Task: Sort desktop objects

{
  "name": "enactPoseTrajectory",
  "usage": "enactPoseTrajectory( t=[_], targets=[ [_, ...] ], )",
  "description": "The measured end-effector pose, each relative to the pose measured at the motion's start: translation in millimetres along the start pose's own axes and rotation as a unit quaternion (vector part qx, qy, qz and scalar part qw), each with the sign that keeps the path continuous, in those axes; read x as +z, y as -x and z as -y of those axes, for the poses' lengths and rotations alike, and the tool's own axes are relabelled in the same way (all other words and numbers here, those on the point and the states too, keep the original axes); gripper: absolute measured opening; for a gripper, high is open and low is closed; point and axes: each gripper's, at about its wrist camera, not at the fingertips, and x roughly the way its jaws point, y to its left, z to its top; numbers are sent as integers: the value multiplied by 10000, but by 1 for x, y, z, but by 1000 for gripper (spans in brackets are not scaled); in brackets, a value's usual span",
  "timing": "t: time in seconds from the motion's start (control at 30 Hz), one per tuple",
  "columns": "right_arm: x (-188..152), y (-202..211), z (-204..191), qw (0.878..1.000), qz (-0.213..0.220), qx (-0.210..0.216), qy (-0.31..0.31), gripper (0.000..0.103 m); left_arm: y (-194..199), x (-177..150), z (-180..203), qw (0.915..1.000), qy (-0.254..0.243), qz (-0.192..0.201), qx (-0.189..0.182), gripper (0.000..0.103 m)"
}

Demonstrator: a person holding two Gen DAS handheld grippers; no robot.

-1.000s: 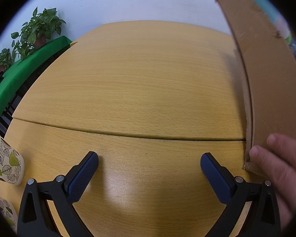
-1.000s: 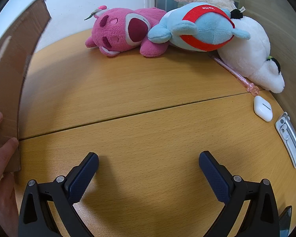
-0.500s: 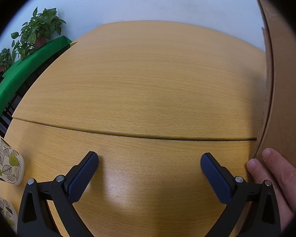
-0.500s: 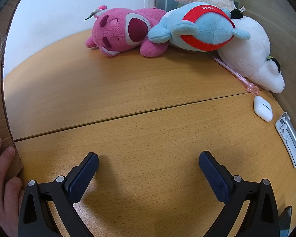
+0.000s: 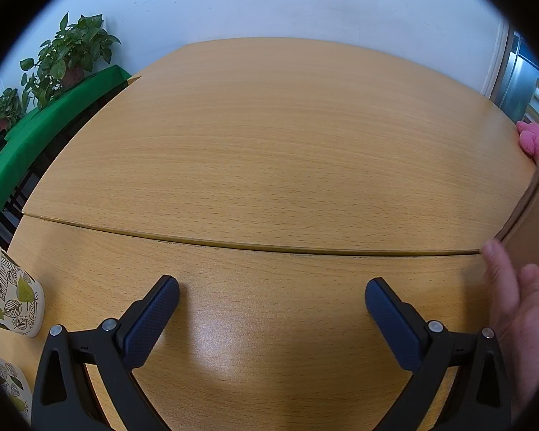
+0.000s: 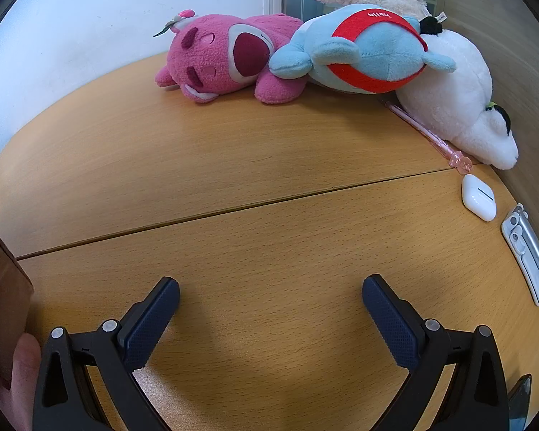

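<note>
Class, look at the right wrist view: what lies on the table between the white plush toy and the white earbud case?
The end of a pink pen with a clear pink charm lies between the white plush toy and the white earbud case, in the right wrist view.

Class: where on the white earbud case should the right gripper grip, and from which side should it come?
Grip the earbud case across its narrow width, near the middle, coming from above. It lies flat and long on the table, with bare wood on both long sides; the pink pen ends just beyond its far end.

The cardboard box (image 5: 535, 222) and hand (image 5: 517, 309) are cut off by the edge.
</note>
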Motion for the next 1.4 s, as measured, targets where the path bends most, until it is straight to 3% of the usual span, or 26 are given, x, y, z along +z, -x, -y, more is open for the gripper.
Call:
enactPoseTrajectory(
  t=[1.4],
  targets=[
    [-2, 6, -1, 10000, 11, 0, 0, 103, 0, 0, 0, 10000, 17, -11, 4, 103]
  ],
)
